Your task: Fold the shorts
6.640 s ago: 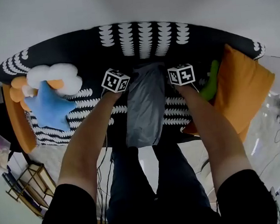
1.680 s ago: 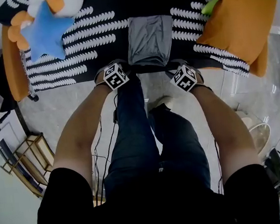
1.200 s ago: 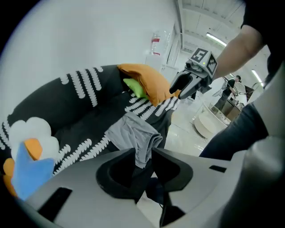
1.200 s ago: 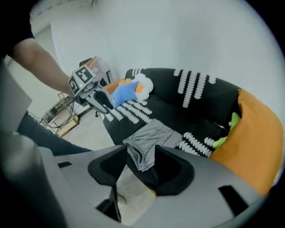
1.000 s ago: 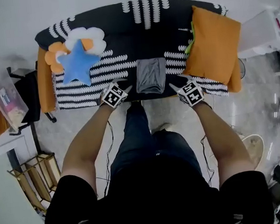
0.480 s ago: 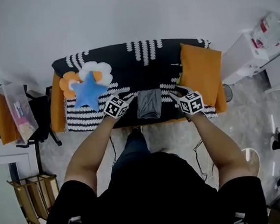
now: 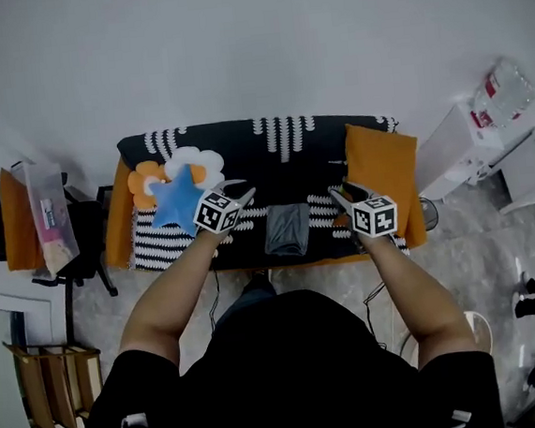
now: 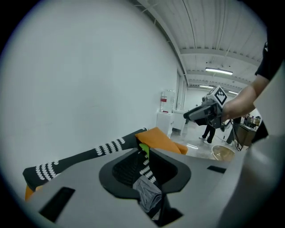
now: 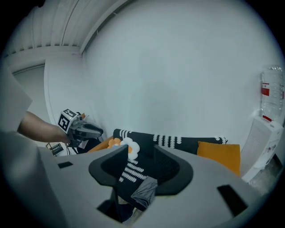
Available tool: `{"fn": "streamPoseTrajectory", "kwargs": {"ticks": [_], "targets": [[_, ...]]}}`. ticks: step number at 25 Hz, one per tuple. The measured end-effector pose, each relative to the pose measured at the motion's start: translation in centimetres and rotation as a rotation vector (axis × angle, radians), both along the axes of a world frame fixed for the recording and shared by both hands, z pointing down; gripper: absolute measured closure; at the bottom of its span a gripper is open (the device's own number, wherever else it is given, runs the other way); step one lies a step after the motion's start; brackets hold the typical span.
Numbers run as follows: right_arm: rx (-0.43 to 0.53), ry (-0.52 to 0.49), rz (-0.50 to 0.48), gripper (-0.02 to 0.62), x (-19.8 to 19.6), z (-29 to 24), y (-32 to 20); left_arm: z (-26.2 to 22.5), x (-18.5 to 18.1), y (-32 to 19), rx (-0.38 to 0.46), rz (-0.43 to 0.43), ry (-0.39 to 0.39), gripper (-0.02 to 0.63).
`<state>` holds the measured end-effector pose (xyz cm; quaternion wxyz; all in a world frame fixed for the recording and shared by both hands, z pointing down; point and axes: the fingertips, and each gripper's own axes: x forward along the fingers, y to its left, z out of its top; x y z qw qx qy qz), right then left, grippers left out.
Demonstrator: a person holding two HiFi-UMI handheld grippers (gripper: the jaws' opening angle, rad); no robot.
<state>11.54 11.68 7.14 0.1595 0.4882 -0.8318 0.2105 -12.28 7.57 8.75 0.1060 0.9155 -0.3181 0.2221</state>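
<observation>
At the far left a clear box (image 7: 50,222) holds items too small to name. The left gripper (image 7: 237,191) hovers over the sofa (image 7: 281,160), empty, its jaws slightly apart and just closing. The shorts (image 7: 288,229) lie folded at the middle of the front edge. The fold seems finished, so both grippers stay off. The right gripper (image 7: 343,192) is empty too, its jaws wider but also narrowing.

Two grippers (image 7: 239,193) (image 7: 340,192), one pair of shorts (image 7: 287,230), one orange cushion (image 7: 383,174), one star pillow (image 7: 176,201), one flower pillow (image 7: 194,160).
</observation>
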Motion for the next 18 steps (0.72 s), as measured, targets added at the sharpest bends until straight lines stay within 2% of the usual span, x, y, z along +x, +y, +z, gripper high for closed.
{"fn": "streamPoseTrajectory", "kwargs": {"ticks": [7, 18], "targets": [[0.047, -0.01, 0.028, 0.425, 1.8, -3.3, 0.5, -4.3, -0.4, 0.9, 0.04, -0.049, 0.094, 0.518], [0.07, -0.017, 0.053, 0.428, 6.4, -5.0, 2.9, -7.5, 0.6, 2.9, 0.076, -0.052, 0.119, 0.52]]}}
